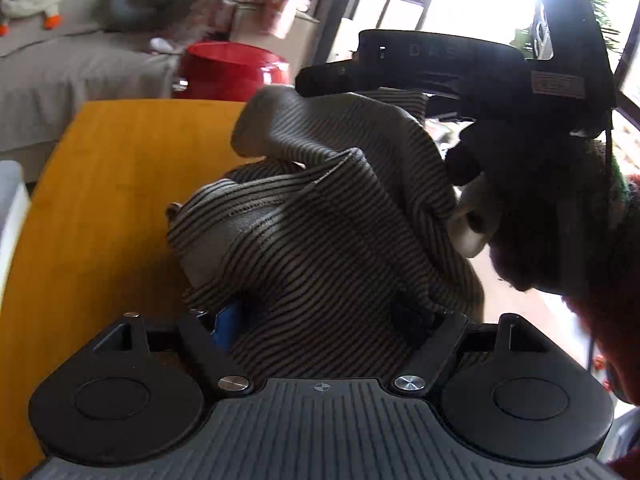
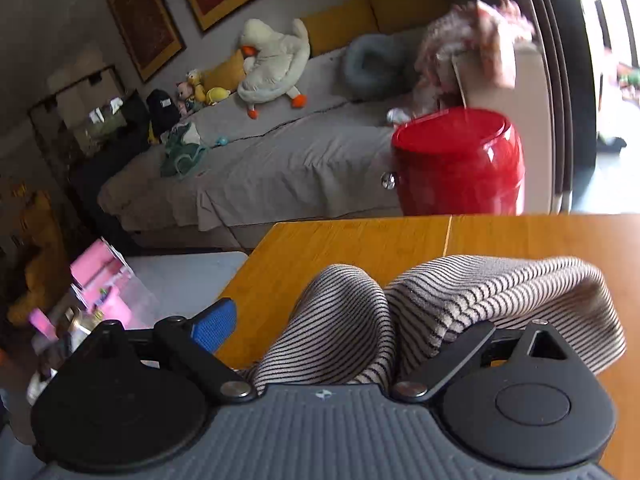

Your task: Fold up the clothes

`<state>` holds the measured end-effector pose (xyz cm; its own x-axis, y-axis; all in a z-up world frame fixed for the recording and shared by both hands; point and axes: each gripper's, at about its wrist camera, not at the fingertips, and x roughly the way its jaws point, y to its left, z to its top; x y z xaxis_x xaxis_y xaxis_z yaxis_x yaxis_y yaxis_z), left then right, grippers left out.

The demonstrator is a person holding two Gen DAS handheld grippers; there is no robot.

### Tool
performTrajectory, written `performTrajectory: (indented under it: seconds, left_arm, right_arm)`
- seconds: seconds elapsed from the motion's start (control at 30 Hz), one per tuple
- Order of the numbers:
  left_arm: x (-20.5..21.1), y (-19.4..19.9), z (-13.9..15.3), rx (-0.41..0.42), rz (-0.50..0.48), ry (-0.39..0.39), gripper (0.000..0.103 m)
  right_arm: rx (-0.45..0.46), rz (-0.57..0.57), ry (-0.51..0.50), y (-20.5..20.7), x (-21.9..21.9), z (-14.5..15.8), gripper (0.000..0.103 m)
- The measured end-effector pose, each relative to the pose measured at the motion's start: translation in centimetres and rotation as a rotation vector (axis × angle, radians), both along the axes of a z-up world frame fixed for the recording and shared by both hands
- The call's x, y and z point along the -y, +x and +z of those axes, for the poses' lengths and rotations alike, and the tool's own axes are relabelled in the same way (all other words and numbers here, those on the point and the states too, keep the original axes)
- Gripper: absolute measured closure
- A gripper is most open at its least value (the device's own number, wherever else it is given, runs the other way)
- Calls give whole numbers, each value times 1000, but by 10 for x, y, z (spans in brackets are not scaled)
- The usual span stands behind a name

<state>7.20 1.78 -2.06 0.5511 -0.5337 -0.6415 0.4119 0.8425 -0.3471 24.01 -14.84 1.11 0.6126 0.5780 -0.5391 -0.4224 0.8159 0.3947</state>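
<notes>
a crumpled grey knit garment with thin black stripes (image 1: 320, 216) is bunched over the orange wooden counter (image 1: 100, 184). the left gripper (image 1: 320, 320) and right gripper (image 2: 336, 320) both have jaws set wide with cloth draped between; whether either pinches it, i cannot tell. a glossy red bin (image 2: 460, 160) stands beyond the far edge

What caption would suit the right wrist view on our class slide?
Right claw bunched with a striped top above a wooden table, red bin and bed behind.
</notes>
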Motion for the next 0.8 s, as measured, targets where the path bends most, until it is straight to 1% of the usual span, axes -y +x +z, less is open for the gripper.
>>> performTrajectory:
  seconds: [0.03,0.1,0.17,0.23,0.27,0.37,0.47,0.57,0.6,0.67,0.7,0.77,0.8]
  left_arm:
    - [5,-6,1,-8,-56,-33,20]
    - [10,-17,6,6,-126,-67,19]
    - [9,-25,14,30,-167,-103,17]
    - [6,-31,21,47,-208,-145,13]
    - [5,-32,23,58,-218,-155,10]
    - [11,-37,26,59,-207,-125,9]
    - [15,-37,24,37,-203,-95,9]
    - [13,-32,21,17,-170,-82,9]
    - [10,-31,20,11,-157,-86,9]
    - [4,-29,19,4,-139,-99,9]
    - [1,-29,19,2,-134,-107,9]
    - [-5,-30,21,1,-144,-127,9]
    - [-8,-31,23,2,-153,-137,9]
  right_arm:
    - [10,1,-15,-3,0,1,8]
    - [30,2,-46,-9,0,2,8]
    - [50,3,-76,-15,-1,3,8]
    - [70,4,-106,-21,-1,4,8]
    - [80,4,-122,-24,-1,4,8]
    - [109,6,-167,-33,-1,6,9]
    - [139,7,-213,-42,-1,8,8]
    - [169,9,-258,-50,-2,9,8]
    - [196,58,-266,-52,-12,12,8]
    - [275,213,-287,-57,-43,22,9]
    - [317,242,-342,-63,-50,26,9]
    - [399,249,-487,-76,-56,31,9]
    - [425,231,-567,-80,-54,31,7]
